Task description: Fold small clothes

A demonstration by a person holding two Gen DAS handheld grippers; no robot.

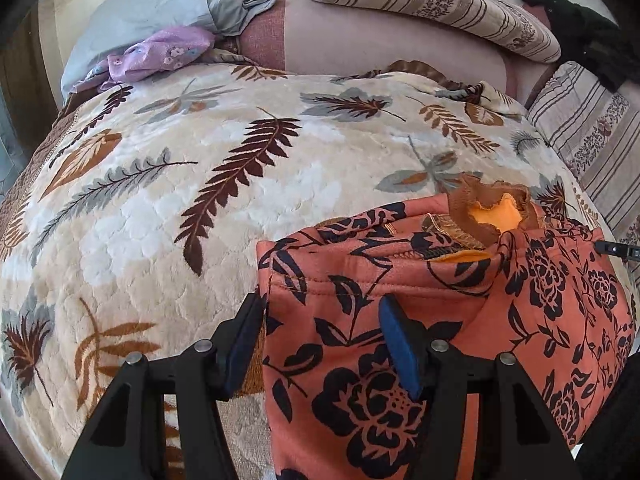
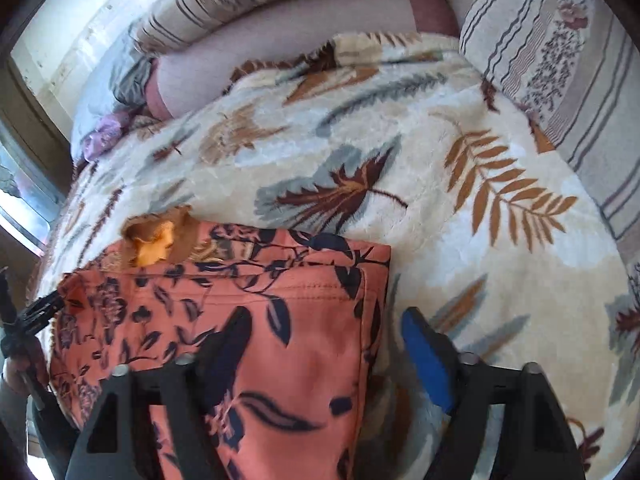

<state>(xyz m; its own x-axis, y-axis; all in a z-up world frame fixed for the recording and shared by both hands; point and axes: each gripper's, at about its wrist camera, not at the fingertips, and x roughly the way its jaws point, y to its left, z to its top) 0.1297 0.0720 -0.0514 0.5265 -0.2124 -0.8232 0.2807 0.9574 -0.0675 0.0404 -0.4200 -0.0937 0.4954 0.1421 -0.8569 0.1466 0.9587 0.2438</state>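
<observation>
My leaf-print blanket (image 1: 168,208) covers the bed; the orange floral garment (image 1: 440,320) lies folded on its near edge. My left hand-held gripper (image 1: 320,344) and right hand-held gripper (image 2: 328,344) straddle the garment's side edges, fingers apart.

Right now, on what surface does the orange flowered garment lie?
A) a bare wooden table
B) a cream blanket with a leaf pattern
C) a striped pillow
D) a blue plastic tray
B: the orange flowered garment rests flat on the cream leaf-pattern blanket, seen in both wrist views.
</observation>
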